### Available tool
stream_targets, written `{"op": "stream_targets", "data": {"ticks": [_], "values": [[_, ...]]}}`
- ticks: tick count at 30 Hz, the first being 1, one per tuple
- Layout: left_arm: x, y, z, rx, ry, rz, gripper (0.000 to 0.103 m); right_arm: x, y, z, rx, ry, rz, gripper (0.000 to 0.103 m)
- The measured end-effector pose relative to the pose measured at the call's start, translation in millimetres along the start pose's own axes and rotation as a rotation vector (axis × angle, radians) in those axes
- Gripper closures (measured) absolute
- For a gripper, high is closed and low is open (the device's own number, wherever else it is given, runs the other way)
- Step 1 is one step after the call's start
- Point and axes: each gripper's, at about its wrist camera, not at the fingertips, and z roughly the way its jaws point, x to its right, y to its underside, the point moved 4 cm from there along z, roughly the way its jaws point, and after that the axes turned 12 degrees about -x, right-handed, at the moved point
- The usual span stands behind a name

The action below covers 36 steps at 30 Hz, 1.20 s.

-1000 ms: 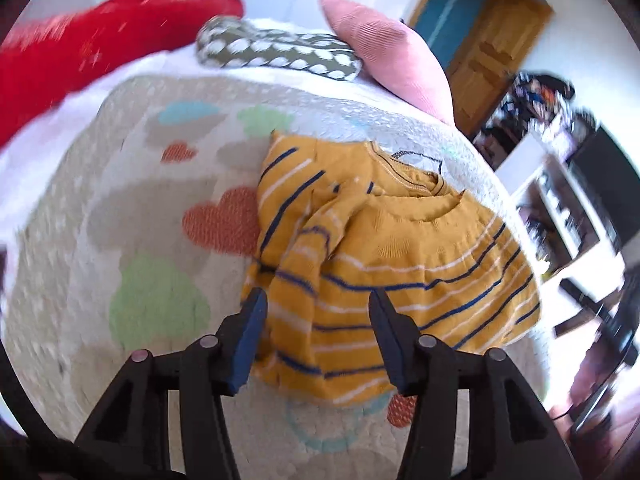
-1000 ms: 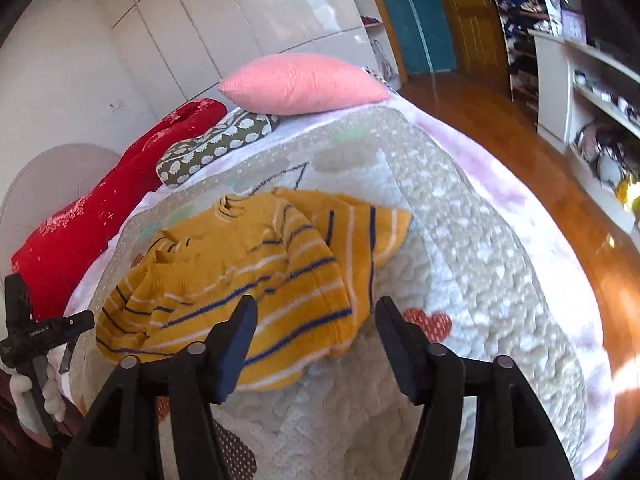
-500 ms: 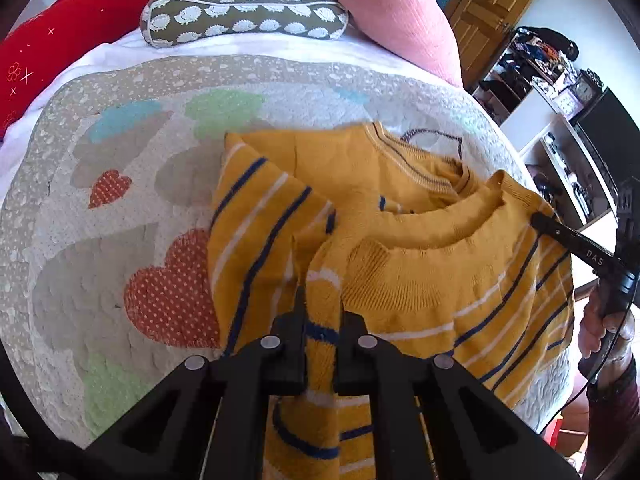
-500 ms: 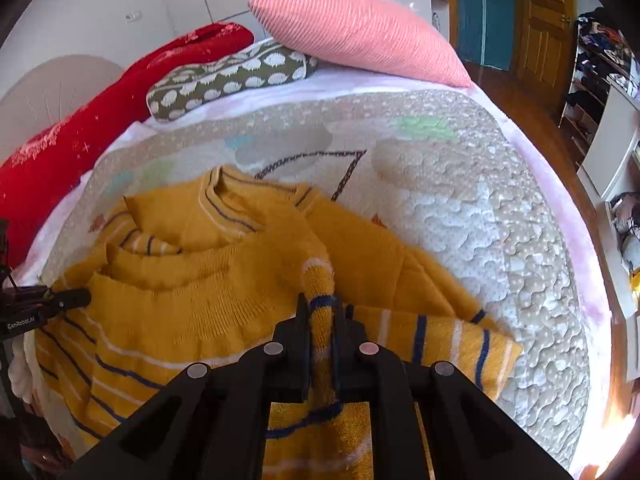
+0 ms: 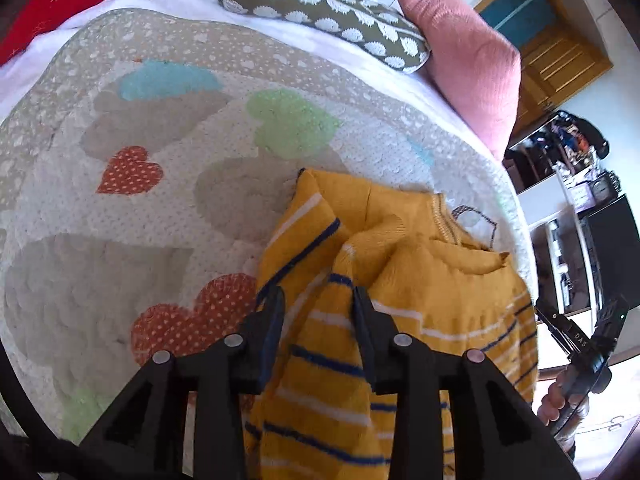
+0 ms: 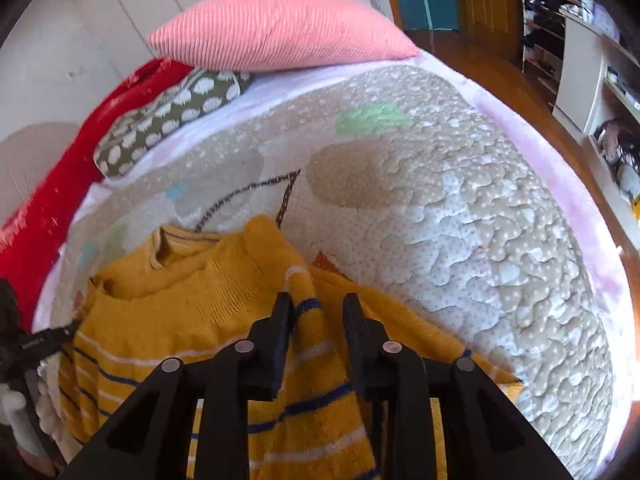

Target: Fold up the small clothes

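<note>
Landmark: the quilt [image 5: 168, 208], a pale quilted cover with heart patches, spread over the bed; every place below is given from it.
Sweater: a yellow sweater [image 5: 432, 304] with blue and white stripes lies on the quilt's near part, bunched, with its neckband toward the pillows.
Left gripper: the left gripper [image 5: 318, 312] hangs over the sweater's left side at the quilt's near edge. Its jaws have just been opening and now stand partly apart.
Between the left jaws: a raised striped fold of the sweater, probably a sleeve, runs up through the gap. The right finger touches or nearly touches the knit; the left finger stands clear of it, so the fold is not pinched.
Right gripper: the right gripper [image 6: 318, 312] hangs over the sweater's right side, also at the quilt's near edge. Its jaws have likewise just been opening and are partly apart.
Between the right jaws: a narrow striped fold rises in the gap, close against the left finger and apart from the right one; no clamping shows.
Beyond the quilt: a pink pillow [image 6: 280, 32], an olive spotted bolster [image 5: 320, 12] and a red cushion [image 6: 52, 196] lie at its far end.
Containers: none lies on the quilt.
</note>
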Motion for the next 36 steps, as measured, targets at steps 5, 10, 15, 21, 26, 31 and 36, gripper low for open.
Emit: {"op": "stream_targets", "data": {"ticks": [5,10,15,21,26,31,36], "values": [[-17,44,-52,0.082,0.031,0.015,0.056,28,47,-78,0.097,-0.05,-0.013,0.065],[-28,100,-61,0.071,0.034,-0.017,0.055,48,131,-101,0.064,-0.096,-0.039,0.065],[-19,158,-56,0.04,0.064,-0.035,0.055,56,170,-72,0.01,-0.15,-0.002,0.065],[0,205,-62,0.045,0.062,-0.027,0.055,31,174,-56,-0.017,-0.271,-0.022,0.098],[-6,227,-82,0.102,0.044,-0.06,0.055,48,157,-80,0.044,0.02,-0.047,0.099],[-29,241,-94,0.146,0.006,-0.123,0.054,40,160,-96,0.091,0.3,-0.095,0.1],[-51,250,-106,0.199,-0.041,-0.143,0.053,-37,167,-130,0.179,0.17,-0.231,0.095]]}}
